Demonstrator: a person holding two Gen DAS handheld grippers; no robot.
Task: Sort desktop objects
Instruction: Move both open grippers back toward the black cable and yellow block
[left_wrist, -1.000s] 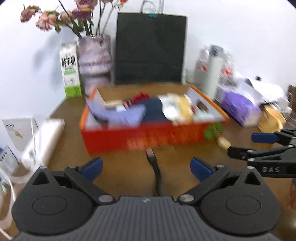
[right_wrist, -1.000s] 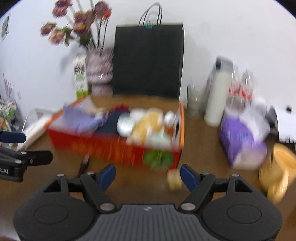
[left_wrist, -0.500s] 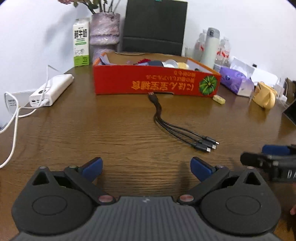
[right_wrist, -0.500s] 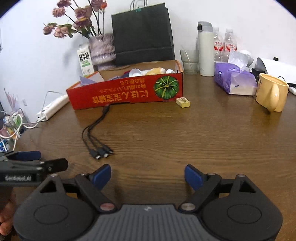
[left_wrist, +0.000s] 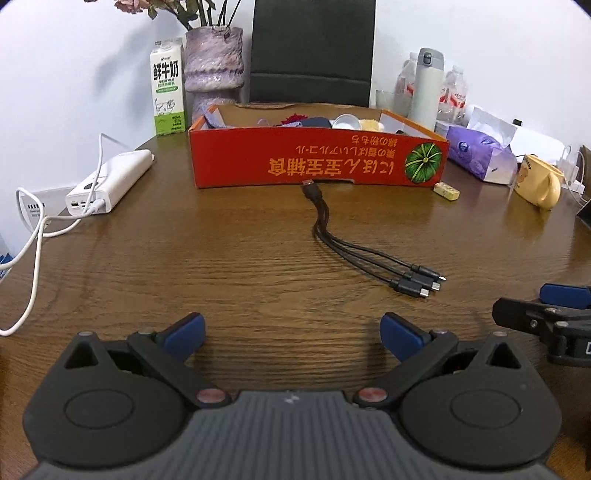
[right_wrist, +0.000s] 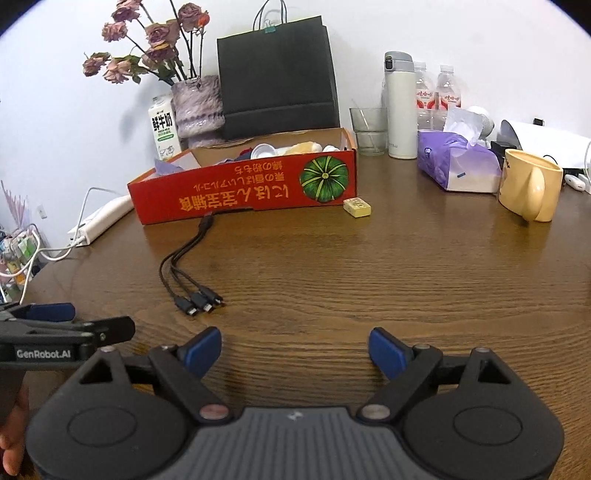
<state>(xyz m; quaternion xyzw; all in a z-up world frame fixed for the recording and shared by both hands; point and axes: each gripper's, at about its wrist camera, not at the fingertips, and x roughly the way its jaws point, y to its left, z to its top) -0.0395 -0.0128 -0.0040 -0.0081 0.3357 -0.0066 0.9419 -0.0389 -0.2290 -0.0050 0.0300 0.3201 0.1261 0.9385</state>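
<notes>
Right gripper (right_wrist: 295, 350): jaws spread wide, nothing between the blue pads, bare table (right_wrist: 406, 280) below. Left gripper (left_wrist: 291, 334): jaws likewise apart and empty, low over the near table edge.

Change over the last second: both views were close on the box (left_wrist: 317, 162), tilted over its contents and smeared with motion; now both grippers sit back from it and lower, side by side near the table edge, and the pictures are sharp. The right jaws have also widened a little. Reading: a drop into the box looks finished, and the hands are back at a ready stance for the next pick. Box already holds cloth, a white cup and other bits.

Left out on the table, judged next candidates:
- Cable (left_wrist: 347, 240): black, three-headed. Lies in front of the box, its single USB plug touching or just short of the cut-out in the box's front wall. Long axis runs from the box toward the grippers, slanting to the right gripper's side in the left view. The three small plugs fan out at the near end, nearer the grippers than the box. Limp; best grasped at the bundled stem.
- Small yellow block (right_wrist: 357, 207): just beside the box's front right corner, under the pumpkin print.

Mug (right_wrist: 530, 190) and tissue pack (right_wrist: 458, 166) stand right of the box, well apart from the cable.
</notes>
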